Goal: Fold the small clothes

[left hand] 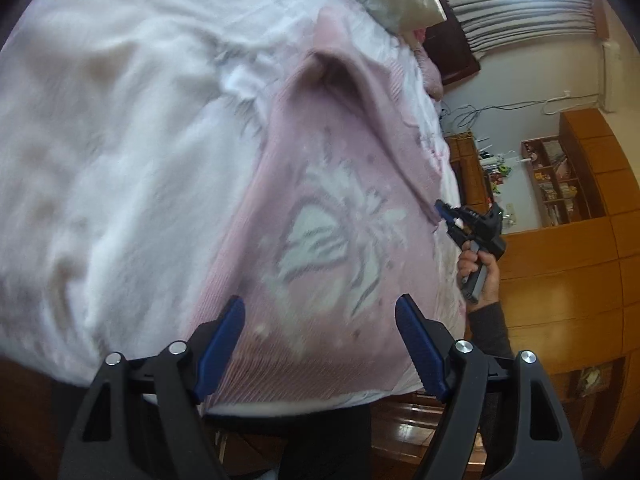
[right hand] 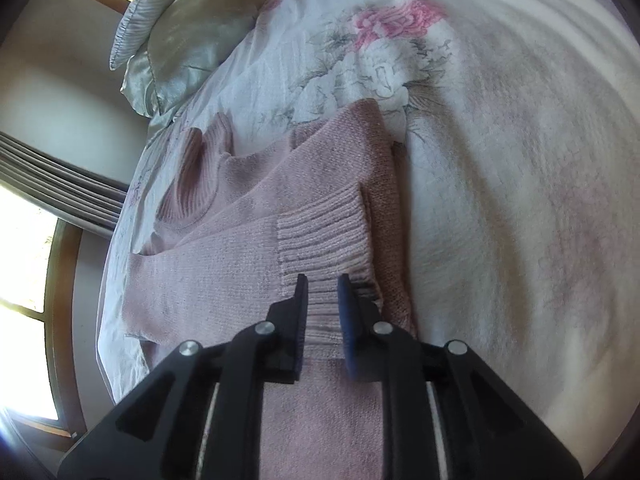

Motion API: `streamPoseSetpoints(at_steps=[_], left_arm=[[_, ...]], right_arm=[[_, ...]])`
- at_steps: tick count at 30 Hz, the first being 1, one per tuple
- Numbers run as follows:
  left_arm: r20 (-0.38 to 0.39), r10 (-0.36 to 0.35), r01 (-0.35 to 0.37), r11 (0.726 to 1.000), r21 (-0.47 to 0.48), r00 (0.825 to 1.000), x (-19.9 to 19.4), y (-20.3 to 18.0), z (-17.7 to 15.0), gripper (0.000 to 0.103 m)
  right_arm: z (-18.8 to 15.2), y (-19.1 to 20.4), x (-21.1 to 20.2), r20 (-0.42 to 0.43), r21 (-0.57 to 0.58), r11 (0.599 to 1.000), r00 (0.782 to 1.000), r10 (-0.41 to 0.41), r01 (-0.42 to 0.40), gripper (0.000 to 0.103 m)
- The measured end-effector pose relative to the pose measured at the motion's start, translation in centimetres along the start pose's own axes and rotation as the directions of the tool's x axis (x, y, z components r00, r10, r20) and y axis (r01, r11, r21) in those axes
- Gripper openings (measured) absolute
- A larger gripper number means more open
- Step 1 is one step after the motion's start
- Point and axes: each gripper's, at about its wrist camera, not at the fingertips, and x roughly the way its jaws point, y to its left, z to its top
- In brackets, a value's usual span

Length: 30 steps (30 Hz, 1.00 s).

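My left gripper (left hand: 320, 344) hangs released over the hem of the pink sweater (left hand: 332, 240) on the bed (left hand: 100, 140). My right gripper (right hand: 323, 312) is clenched on the ribbed cuff (right hand: 320, 240), which is laid across the body. The sweater runs lengthwise away from me, collar (right hand: 192, 176) far. Bare quilt lies right of it; the bed edge is near on the left, with a pillow (right hand: 180, 36) beyond.
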Motion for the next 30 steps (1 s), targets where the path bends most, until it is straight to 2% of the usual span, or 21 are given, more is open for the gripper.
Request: streamPoseSetpoints(at_steps=[3, 6, 8, 10, 12, 14, 15, 18, 22, 24, 26, 27, 30], left_arm=[[0.042, -0.059, 0.056, 0.996, 0.072, 0.997, 1.9, -2.3, 7.3, 0.079], [0.035, -0.126, 0.123, 0.990, 0.076, 0.991, 5.6, -3.7, 14.4, 0.079], [0.020, -0.104, 0.102, 0.991, 0.082, 0.994, 8.6, -4.4, 18.1, 0.079], [-0.022, -0.089, 0.090, 0.994, 0.063, 0.996, 11.5, -4.4, 20.4, 0.079], [-0.038, 0.029, -0.026, 0.998, 0.059, 0.999, 13.7, -3.4, 21.9, 0.079], [-0.061, 0.089, -0.086, 0.995, 0.052, 0.994, 15.1, -1.8, 22.4, 0.079], [-0.072, 0.095, -0.092, 0.995, 0.049, 0.993, 15.4, -0.9, 22.3, 0.078], [-0.075, 0.066, -0.062, 0.997, 0.053, 0.995, 15.4, 0.5, 21.8, 0.075], [-0.032, 0.026, -0.025, 1.000, 0.019, 0.999, 12.7, 1.4, 21.2, 0.076], [-0.005, 0.038, -0.038, 0.999, -0.004, 0.999, 10.6, 2.2, 20.3, 0.078], [0.002, 0.014, -0.014, 1.000, -0.004, 1.000, 8.3, 2.6, 18.5, 0.080], [-0.005, 0.015, -0.015, 1.000, 0.009, 1.000, 7.0, 2.8, 17.2, 0.080], [-0.024, 0.012, -0.011, 0.999, 0.034, 1.000, 3.3, 4.0, 12.6, 0.081]], right_arm=[[-0.3, 1.3, -0.2, -0.001, -0.023, 0.999, 1.000, 0.025, -0.025, 0.016], [-0.7, 1.6, 0.8, -0.025, -0.027, 0.999, 0.999, 0.022, -0.023, 0.017], [-1.0, 1.1, 1.4, -0.037, -0.020, 1.000, 0.999, 0.016, -0.016, 0.018], [-1.2, 0.5, 1.9, -0.044, -0.012, 1.000, 0.999, 0.015, -0.016, 0.015], [-1.2, 0.0, 2.2, -0.049, -0.008, 1.000, 0.999, 0.019, -0.020, 0.012], [-1.1, -0.5, 2.5, -0.056, -0.007, 1.000, 0.998, 0.025, -0.026, 0.009], [-1.0, -0.6, 2.5, -0.058, -0.007, 1.000, 0.998, 0.029, -0.030, 0.006], [-0.8, -1.3, 2.7, -0.061, -0.003, 0.999, 0.997, 0.048, -0.048, 0.000], [-0.7, -2.5, 1.7, -0.038, 0.036, 0.997, 0.997, 0.074, -0.073, 0.000], [-0.7, -2.7, 0.6, -0.023, 0.049, 0.996, 0.997, 0.077, -0.076, 0.006], [-1.3, -2.5, -1.3, -0.004, 0.042, 0.995, 0.996, 0.091, -0.091, 0.021], [-2.0, -2.4, -2.6, 0.005, 0.036, 0.994, 0.994, 0.107, -0.108, 0.029], [-5.5, -2.5, -6.1, 0.010, 0.013, 0.988, 0.989, 0.151, -0.151, 0.042]])
